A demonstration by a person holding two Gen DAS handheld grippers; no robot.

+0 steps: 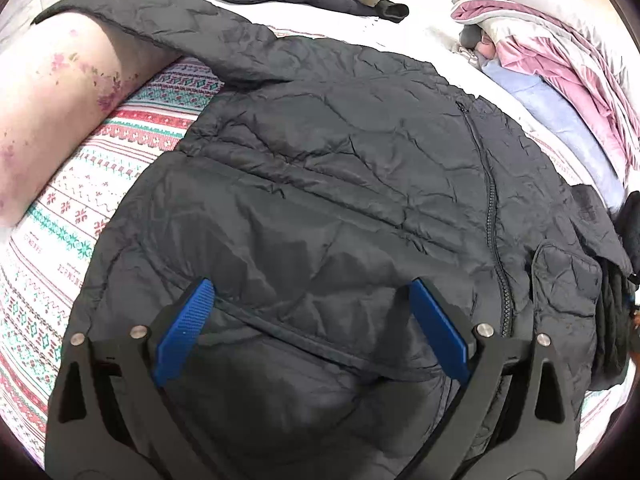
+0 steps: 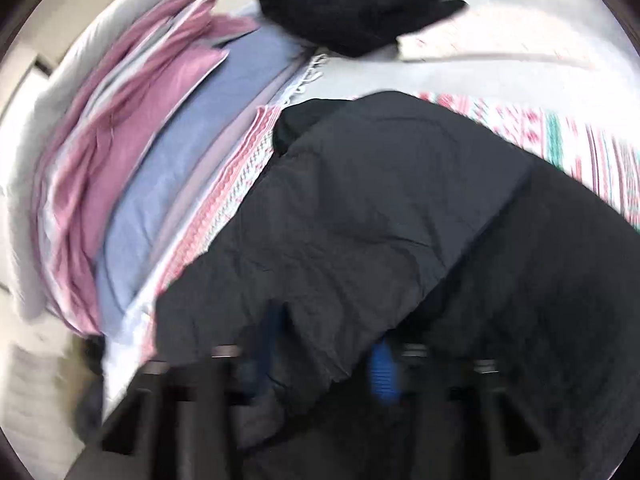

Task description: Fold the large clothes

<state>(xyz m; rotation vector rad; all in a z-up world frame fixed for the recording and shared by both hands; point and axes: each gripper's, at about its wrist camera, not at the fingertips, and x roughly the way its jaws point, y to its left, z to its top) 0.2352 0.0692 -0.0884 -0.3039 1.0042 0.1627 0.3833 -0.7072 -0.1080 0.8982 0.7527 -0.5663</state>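
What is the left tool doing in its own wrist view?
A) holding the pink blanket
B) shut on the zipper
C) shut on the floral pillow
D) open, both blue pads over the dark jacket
D: the left tool is spread wide over the dark quilted jacket, with nothing pinched between its blue pads.

free: patterned sheet left of jacket | blocked: bedding pile right
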